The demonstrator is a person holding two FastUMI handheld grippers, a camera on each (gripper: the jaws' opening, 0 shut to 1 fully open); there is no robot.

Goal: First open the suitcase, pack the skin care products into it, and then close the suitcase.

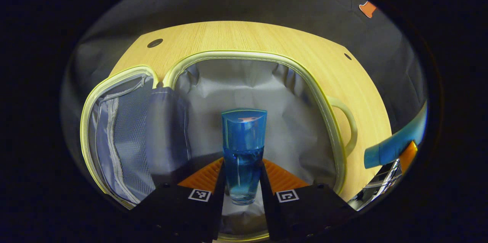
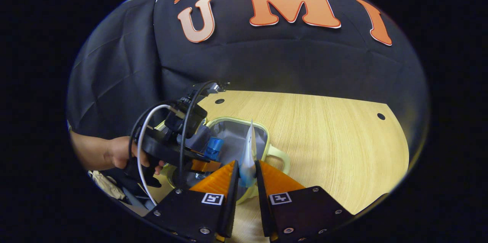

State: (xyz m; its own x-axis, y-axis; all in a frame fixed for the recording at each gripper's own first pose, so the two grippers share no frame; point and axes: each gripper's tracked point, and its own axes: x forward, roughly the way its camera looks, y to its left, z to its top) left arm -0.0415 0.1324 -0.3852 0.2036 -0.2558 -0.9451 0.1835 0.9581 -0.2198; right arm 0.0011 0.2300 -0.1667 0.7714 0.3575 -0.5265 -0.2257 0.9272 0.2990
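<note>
The suitcase lies open on the wooden table, a small soft case with a pale yellow-green zip rim, crumpled grey lining and a loop handle on its side; its flap, with a mesh pocket, is folded out flat beside it. The left gripper is clamped on a clear blue bottle, upright with a blue cap and liquid low inside, held over the lined compartment. In the right gripper view, the right gripper pinches a thin white-and-blue tube edge-on, standing upright just above the suitcase's near rim, while a hand grips the other tool off to the left.
</note>
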